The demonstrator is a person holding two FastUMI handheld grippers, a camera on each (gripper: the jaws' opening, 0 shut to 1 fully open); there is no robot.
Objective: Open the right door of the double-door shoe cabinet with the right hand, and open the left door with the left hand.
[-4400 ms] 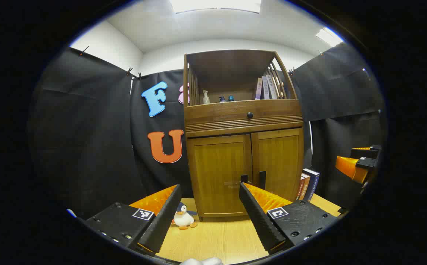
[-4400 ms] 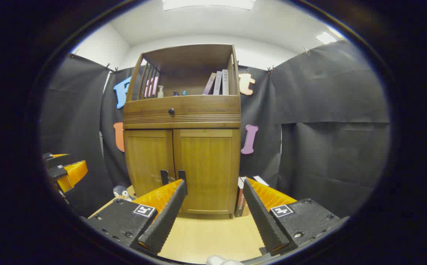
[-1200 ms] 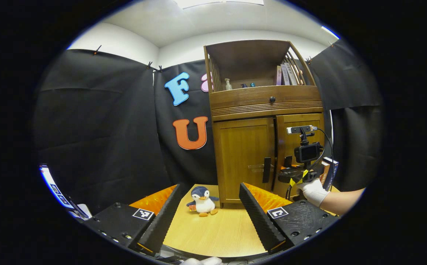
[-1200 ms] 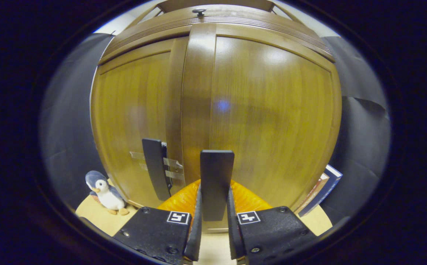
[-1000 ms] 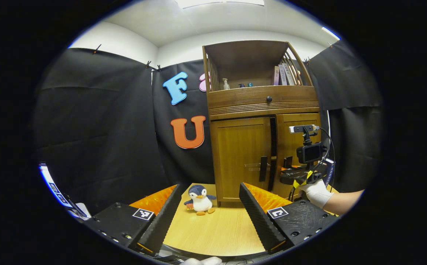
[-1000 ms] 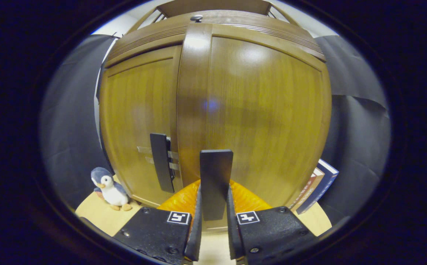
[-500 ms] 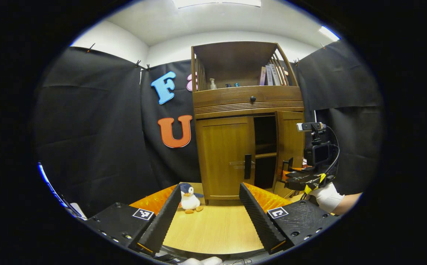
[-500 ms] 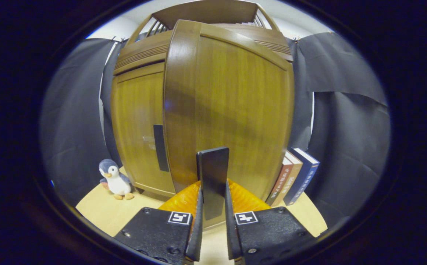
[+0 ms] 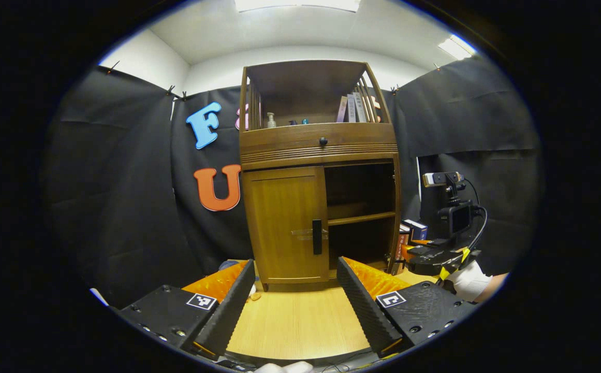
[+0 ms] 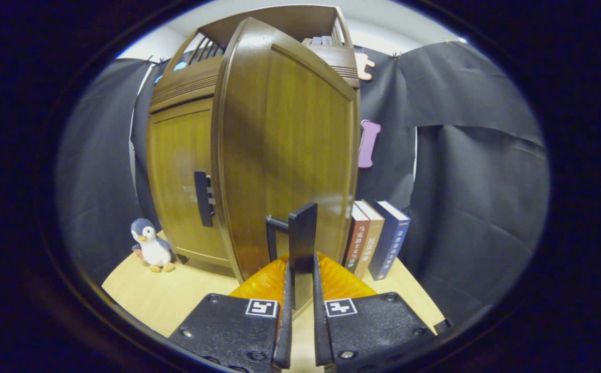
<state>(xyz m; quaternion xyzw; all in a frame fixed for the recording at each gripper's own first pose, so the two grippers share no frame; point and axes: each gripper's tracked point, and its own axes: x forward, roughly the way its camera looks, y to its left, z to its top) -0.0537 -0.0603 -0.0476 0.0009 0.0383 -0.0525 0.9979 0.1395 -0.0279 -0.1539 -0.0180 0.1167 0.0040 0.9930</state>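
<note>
While the right gripper (image 10: pixel 300 290) clamped the right door's handle (image 10: pixel 302 238) at lower centre, the right door (image 10: pixel 284 150) stood swung wide, apparently fully. The left door (image 9: pixel 286 223), mid-frame, remained closed; the left gripper (image 9: pixel 295 295) gaped empty.

**Two riding cameras, one cabinet**

The left gripper view looks from low over the desk (image 9: pixel 300 326), set back, straight at the front of the shoe cabinet (image 9: pixel 318 140), taking in its whole height up to the ceiling; its own hand-held gripper (image 9: pixel 295 305) frames the bottom, and the other hand-held gripper (image 9: pixel 429 259) with its camera stands farther off at the right. The right gripper view sits very close to the right door (image 10: pixel 290 150), facing it at a slant from the cabinet's right, its hand-held gripper (image 10: pixel 300 321) at the bottom edge; both views share the left door (image 9: pixel 284 223) (image 10: pixel 178 176), its handle (image 9: pixel 317 237) (image 10: pixel 203 199), the desk (image 10: pixel 165 300) and the books (image 9: pixel 411 230) (image 10: pixel 378 238) beside the cabinet.
</note>
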